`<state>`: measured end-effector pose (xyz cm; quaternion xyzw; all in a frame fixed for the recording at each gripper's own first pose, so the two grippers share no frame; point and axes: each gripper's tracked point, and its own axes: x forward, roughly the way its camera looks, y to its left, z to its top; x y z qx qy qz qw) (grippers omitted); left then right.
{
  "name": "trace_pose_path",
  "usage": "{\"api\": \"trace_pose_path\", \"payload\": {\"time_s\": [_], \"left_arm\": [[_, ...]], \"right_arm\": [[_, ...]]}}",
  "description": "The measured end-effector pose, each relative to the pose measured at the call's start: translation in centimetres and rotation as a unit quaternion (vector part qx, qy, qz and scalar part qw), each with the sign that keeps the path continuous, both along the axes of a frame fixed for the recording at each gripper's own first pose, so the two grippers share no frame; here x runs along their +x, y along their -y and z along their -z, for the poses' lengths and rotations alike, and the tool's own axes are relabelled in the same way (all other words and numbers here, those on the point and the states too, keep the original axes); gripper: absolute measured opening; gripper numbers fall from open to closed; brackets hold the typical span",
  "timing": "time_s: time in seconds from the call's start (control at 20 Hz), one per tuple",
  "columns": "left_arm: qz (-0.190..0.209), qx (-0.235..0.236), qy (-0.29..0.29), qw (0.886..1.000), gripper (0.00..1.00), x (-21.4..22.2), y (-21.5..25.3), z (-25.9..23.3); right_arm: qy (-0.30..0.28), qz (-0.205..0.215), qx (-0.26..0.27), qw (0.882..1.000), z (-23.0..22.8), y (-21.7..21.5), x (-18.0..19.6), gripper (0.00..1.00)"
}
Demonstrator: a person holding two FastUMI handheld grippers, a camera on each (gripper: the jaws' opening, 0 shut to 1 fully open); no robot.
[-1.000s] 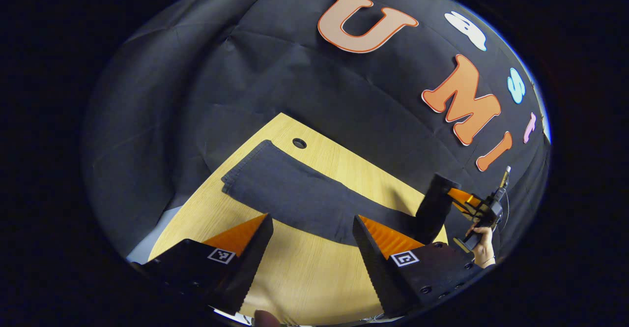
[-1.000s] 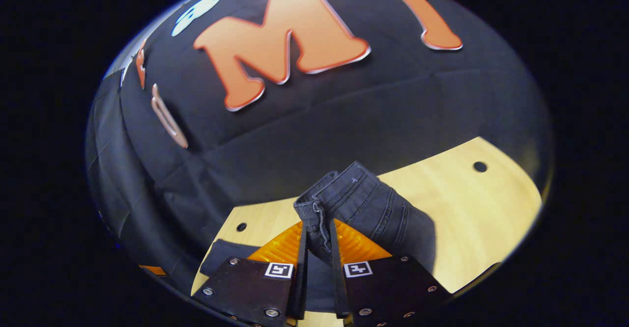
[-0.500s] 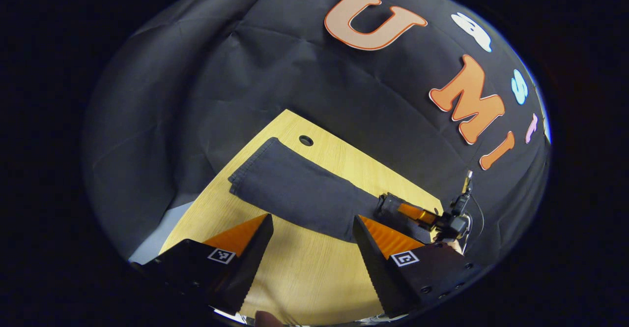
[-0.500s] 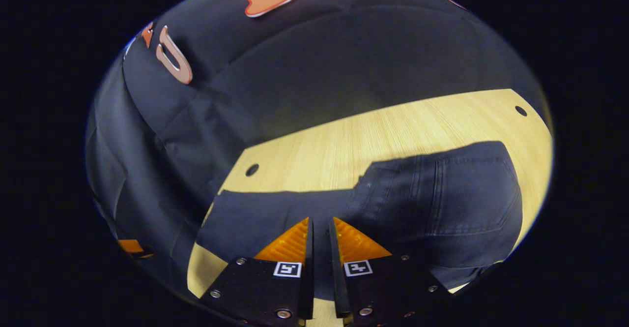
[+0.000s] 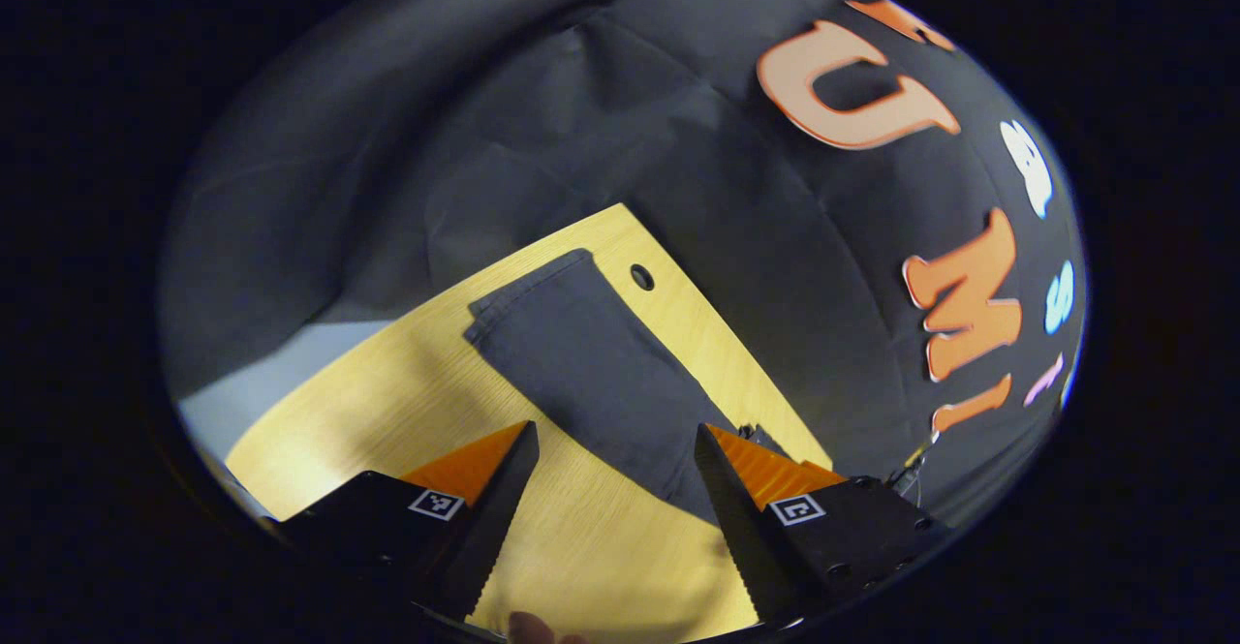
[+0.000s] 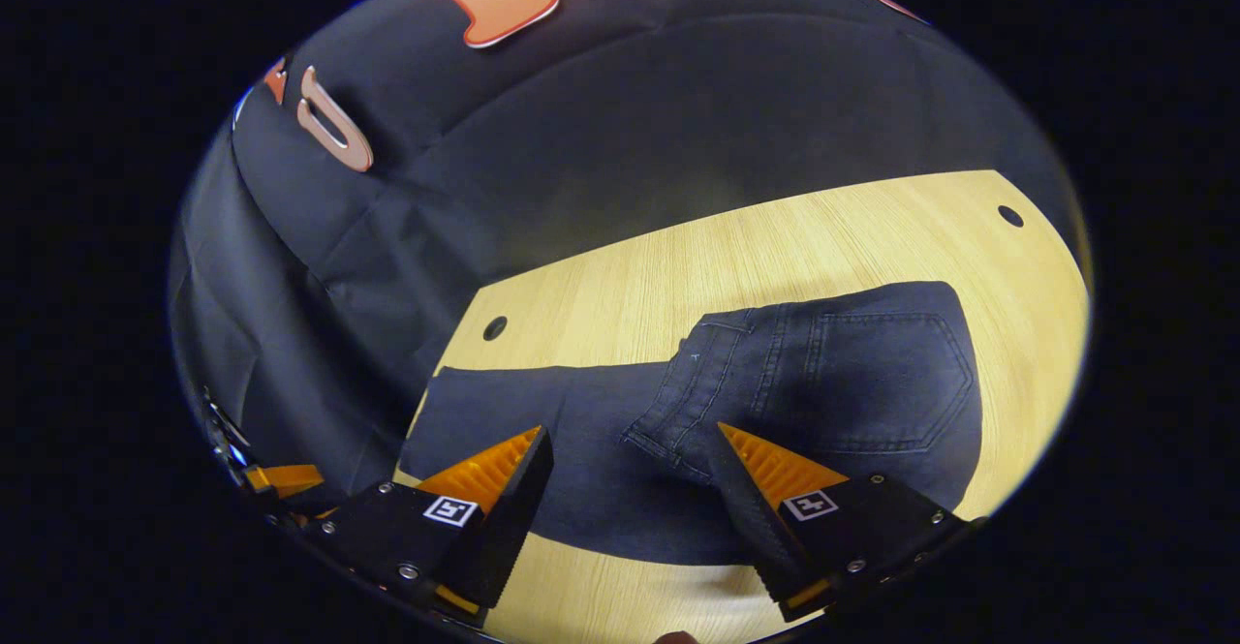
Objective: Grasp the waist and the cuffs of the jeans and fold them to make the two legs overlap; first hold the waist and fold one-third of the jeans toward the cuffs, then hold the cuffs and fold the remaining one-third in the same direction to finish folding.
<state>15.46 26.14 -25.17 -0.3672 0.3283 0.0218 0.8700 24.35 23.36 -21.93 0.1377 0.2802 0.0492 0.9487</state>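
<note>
Lying flat on grained wood table [image 6: 775,247] — dark denim jeans [image 6: 852,383], waist folded over; both grippers apart.

Two handheld grippers with wedge fingers and square markers
The left gripper [image 5: 612,508], at the bottom of the left gripper view, has dark blocks with small screws, tapering ridged fingers with toothed inner edges and a black-and-white square marker on each; the right gripper [image 6: 630,518] looks alike, silver screws on its blocks
</note>
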Motion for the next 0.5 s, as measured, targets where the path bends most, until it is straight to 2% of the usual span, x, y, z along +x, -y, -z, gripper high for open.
{"api": "trace_pose_path", "payload": {"time_s": [0.15, 0.35, 0.5], "left_arm": [[-0.053, -0.042, -0.021, 0.998, 0.98, 1.6, -2.5, 2.3], [-0.137, -0.124, -0.023, 0.982, 0.98, 4.9, -6.4, 3.6], [-0.155, -0.134, -0.023, 0.979, 0.98, 5.8, -8.0, 5.3]], "right_arm": [[0.000, -0.002, 0.010, 1.000, -1.4, 1.4, -1.0, 0.98], [-0.005, 0.002, 0.036, 0.999, -2.7, 3.1, -1.8, 0.98], [-0.010, 0.013, 0.055, 0.998, -3.1, 4.4, -2.2, 0.98]]}}
